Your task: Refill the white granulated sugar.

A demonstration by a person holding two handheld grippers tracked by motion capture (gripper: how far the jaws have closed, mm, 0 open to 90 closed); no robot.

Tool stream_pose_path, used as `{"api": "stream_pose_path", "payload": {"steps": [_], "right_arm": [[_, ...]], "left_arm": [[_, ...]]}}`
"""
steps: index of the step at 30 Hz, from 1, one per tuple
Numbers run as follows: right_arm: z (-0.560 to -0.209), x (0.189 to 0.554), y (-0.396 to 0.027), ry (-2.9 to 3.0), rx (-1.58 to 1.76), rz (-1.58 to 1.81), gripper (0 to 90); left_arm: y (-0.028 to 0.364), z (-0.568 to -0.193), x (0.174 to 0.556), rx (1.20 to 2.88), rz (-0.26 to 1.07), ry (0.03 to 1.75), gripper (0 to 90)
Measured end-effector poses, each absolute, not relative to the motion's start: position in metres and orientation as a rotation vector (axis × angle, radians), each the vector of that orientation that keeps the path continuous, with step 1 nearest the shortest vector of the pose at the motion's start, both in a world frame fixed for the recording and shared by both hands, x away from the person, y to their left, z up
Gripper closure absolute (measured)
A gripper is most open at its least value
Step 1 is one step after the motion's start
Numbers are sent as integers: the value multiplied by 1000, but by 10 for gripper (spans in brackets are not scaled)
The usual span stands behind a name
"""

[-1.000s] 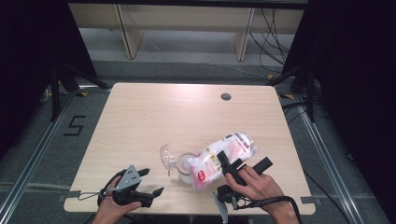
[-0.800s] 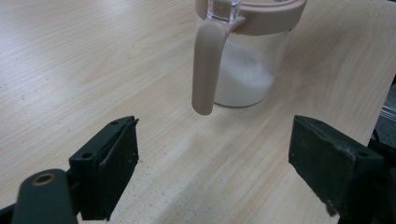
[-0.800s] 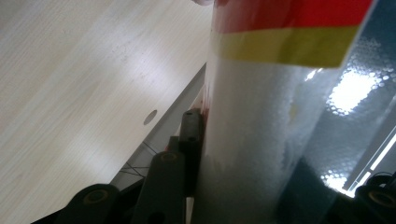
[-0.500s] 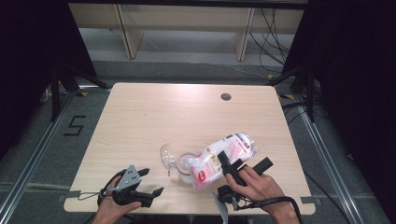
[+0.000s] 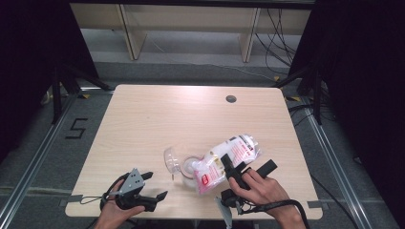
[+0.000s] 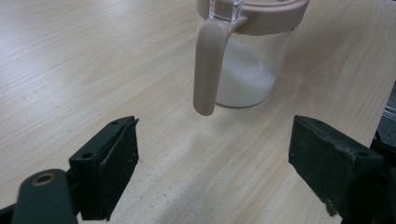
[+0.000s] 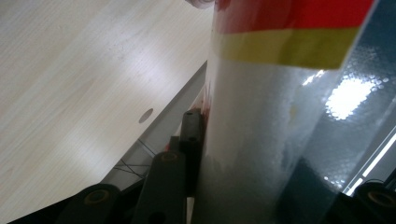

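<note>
- Pale wooden surface [image 5: 157,119] on grey floor [image 5: 43,157]; shelving [image 5: 191,19] behind.
- Right claw [image 5: 248,169] clenched around bag [image 5: 224,160], tilted over jar [image 5: 188,167].
- Left claw [image 5: 152,186] released, near front edge.

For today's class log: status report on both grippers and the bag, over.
Right gripper shut on bag, tipped toward jar. Left gripper open, idle. Nothing in the way.

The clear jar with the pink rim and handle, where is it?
In the high view the clear jar with the pink rim and handle stands near the table's front middle, under the tilted white plastic bag held by the right gripper.
</note>
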State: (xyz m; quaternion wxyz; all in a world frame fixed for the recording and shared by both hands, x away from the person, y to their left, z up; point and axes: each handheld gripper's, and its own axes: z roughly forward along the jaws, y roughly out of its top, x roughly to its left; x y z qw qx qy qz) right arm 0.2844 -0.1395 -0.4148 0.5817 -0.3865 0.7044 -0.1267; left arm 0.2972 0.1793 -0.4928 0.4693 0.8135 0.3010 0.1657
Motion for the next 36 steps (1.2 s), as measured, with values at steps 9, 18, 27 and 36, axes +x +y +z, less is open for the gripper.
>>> {"api": "stream_pose_path", "payload": {"steps": [9,18,27,36], "right_arm": [[-415,286,-147,1672,-901,-310,753],[-409,287,-146,1656,-942,-329,754],[-408,288,-147,1654,-960,-348,757],[-403,287,-147,1647,-950,-346,763]], "left_arm": [[178,-494,297,1986,399,747,156],[178,-494,297,1992,398,748,156],[178,-494,297,1986,398,749,156],[178,-494,298,1987,401,745,156]]}}
